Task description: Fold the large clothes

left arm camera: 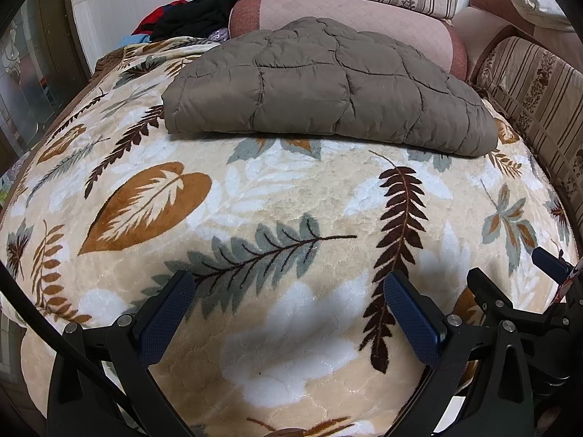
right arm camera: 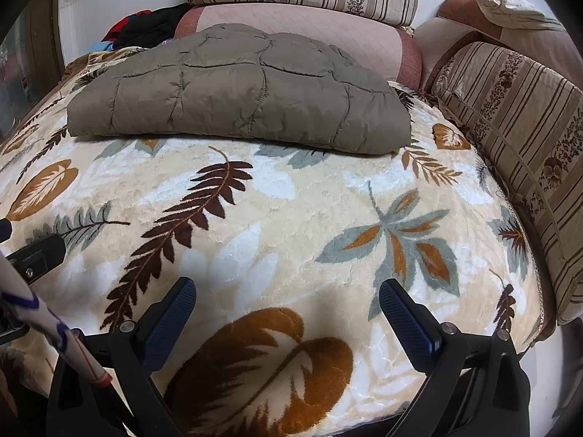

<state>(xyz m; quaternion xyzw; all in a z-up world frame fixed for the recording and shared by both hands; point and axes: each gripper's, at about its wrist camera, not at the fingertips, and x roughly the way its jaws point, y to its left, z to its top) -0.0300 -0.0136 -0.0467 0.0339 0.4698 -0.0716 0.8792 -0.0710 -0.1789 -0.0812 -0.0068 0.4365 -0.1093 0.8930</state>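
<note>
With both sets of jaws spread wide and nothing between them, neither gripper is doing any work right now: the left gripper (left arm camera: 289, 291) and right gripper (right arm camera: 288, 298) hang side by side over the near part of the blanket (left arm camera: 291, 196), pads (left arm camera: 165, 318) bare, fingers clear of the pile. Each one shows at the edge of the other's view, so they sit close together, left beside right, both aimed the same way. Between them and the task item is only open leaf-print blanket, which serves as the flat work surface. The jacket (left arm camera: 328, 87), a brown quilted one, lies well ahead at the far side of the blanket, up against the pink bolster (left arm camera: 382, 18). It is a compact squared bundle, near edge thick and rounded, apparently several layers stacked, no sleeve or hem trailing out. My read: the fold on this piece is essentially complete and it sits far back to keep the near area free. Gripper stance fits a released, backed-off pose, or the ready pose before a fresh garment. A dark pile of clothes (left arm camera: 189, 14) sits behind the blanket's far left corner, likely the queue, though I cannot tell what is in it. Striped cushions (right arm camera: 510, 116) fence the right side, so any reach there is cramped.
</note>
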